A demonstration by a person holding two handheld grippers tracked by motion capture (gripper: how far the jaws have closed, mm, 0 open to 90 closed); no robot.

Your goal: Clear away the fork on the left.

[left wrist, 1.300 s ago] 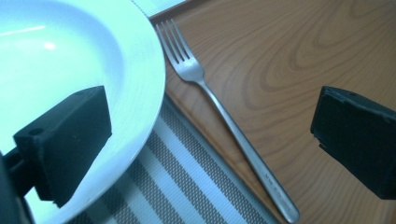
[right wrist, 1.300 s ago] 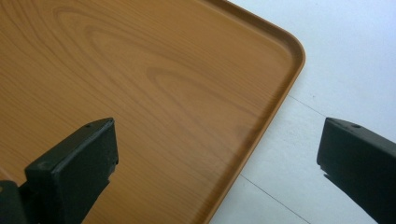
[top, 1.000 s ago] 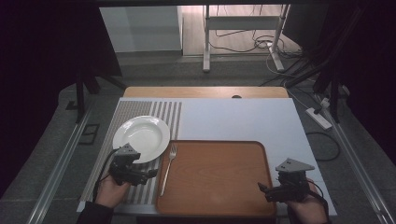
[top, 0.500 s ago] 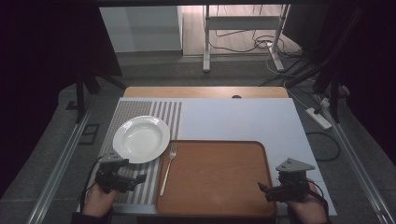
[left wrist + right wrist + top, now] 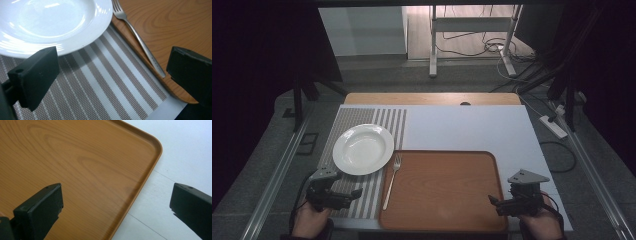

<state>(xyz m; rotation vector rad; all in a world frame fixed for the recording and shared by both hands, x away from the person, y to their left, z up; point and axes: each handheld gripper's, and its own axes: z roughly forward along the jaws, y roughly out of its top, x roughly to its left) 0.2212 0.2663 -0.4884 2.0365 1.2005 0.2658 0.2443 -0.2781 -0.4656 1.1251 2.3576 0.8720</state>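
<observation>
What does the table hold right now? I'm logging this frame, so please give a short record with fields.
surface: white table with a striped grey placemat at its left
plate: round white plate, empty, on the placemat
tray: brown wood-grain tray, empty
fork: silver metal fork lying along the tray's left edge
left gripper: open, near the placemat's front
right gripper: open, at the tray's front right corner

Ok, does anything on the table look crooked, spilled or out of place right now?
One thing: the fork lies half on the wooden tray's left rim and half over the striped placemat, slightly slanted, rather than flat on either. The white plate sits clean on the mat. Nothing spilled or damaged.
</observation>
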